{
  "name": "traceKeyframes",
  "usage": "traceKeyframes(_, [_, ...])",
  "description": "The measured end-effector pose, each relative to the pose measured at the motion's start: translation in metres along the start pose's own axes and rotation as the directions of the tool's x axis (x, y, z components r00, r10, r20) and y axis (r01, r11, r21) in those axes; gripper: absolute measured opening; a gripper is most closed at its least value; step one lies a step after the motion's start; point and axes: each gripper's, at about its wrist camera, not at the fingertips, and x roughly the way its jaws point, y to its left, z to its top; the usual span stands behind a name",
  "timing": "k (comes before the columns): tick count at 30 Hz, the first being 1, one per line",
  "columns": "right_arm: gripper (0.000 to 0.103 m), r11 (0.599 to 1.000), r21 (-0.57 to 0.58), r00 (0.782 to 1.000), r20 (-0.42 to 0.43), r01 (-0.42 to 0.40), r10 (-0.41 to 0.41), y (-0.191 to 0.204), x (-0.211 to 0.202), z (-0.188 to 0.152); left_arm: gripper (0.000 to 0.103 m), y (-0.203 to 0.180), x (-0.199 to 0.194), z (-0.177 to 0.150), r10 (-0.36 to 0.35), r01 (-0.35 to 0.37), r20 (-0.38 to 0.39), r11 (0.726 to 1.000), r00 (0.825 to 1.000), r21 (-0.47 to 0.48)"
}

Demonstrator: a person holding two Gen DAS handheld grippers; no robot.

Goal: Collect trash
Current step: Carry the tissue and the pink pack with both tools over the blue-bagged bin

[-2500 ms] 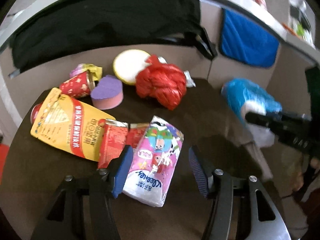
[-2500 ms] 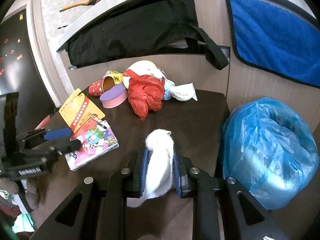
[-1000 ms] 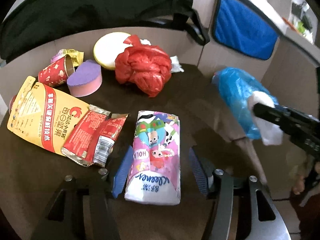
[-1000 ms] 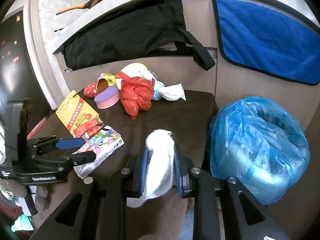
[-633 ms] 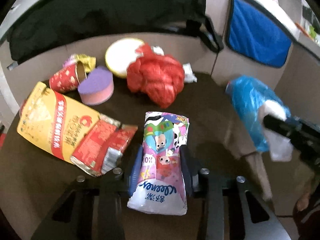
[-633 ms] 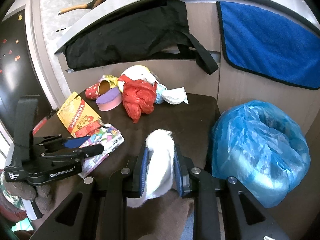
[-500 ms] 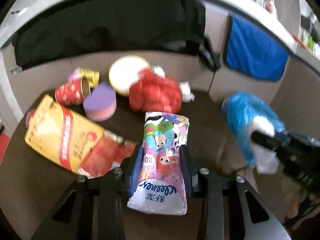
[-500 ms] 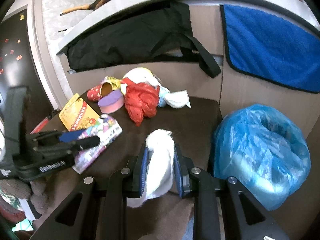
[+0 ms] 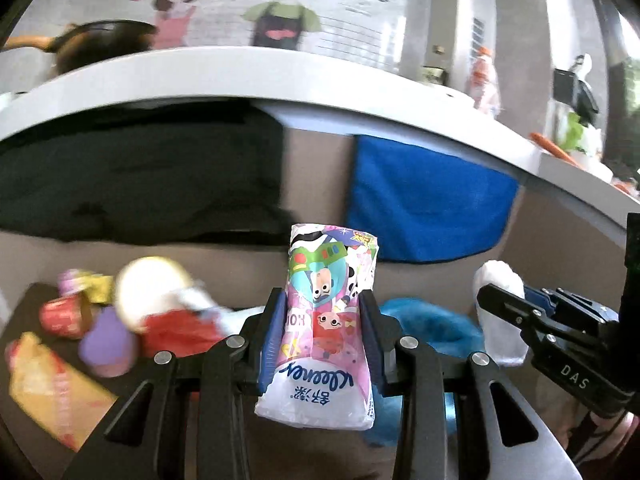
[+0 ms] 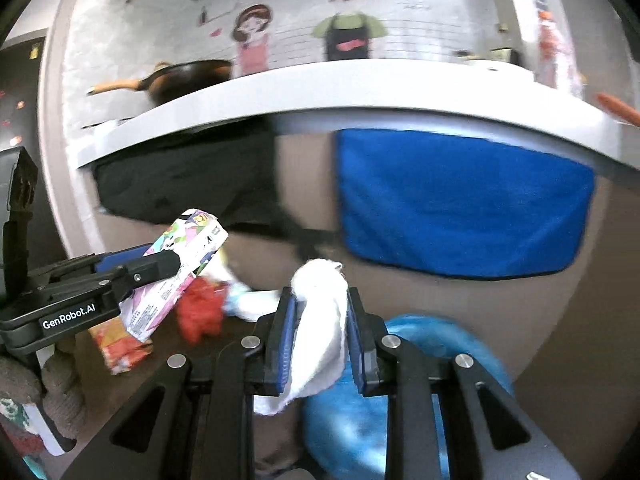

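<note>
The left gripper (image 9: 323, 332) squeezes a pack of tissues (image 9: 326, 320) tight between its blue pads. The pack stands up between the fingers, lifted off the dark table (image 9: 32, 300). In the other view it sticks out past the fingers, slanting up.

The right gripper (image 10: 320, 332) is pinched shut on a white crumpled tissue (image 10: 320, 320), which hangs down below the pads.

The blue trash bag (image 10: 360, 420) sits right under and just past the right gripper. From the left gripper it lies ahead and to the right, low down.

So both hands look full, and I think the carrying step is on now. Next, each piece should go over the bag's open top, and then the fingers let go.

More trash waits on the table to the left of the left gripper: a red plastic bag (image 9: 176, 328), a purple sponge (image 9: 106, 344), a red paper cup (image 9: 60, 316) and a yellow snack pouch (image 9: 48, 392).
</note>
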Motion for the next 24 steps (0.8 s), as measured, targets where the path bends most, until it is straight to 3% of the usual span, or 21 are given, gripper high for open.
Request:
traceKeyframes(7, [0.023, 0.992, 0.054, 0.994, -0.022, 0.111, -0.11, -0.065, -0.003, -0.014, 0.037, -0.052, 0.063, -0.012, -0.126, 0.127, -0.078, 0.992, 0.989, 0.012])
traceKeyframes(20, [0.023, 0.982, 0.161, 0.991, -0.107, 0.102, -0.086, -0.113, 0.051, -0.05, 0.037, -0.078, 0.123, -0.04, -0.148, 0.149, -0.191, 0.989, 0.97, -0.007])
traceKeyframes(22, [0.023, 0.98, 0.175, 0.991, -0.108, 0.092, -0.074, -0.115, 0.055, -0.051, 0.039, -0.076, 0.131, -0.039, -0.182, 0.18, -0.211, 0.983, 0.96, -0.028])
traceKeyframes(24, [0.033, 0.979, 0.188, 0.993, -0.101, 0.081, -0.063, -0.119, 0.059, -0.051, 0.054, -0.07, 0.137, -0.04, -0.217, 0.208, -0.213, 0.976, 0.952, -0.067])
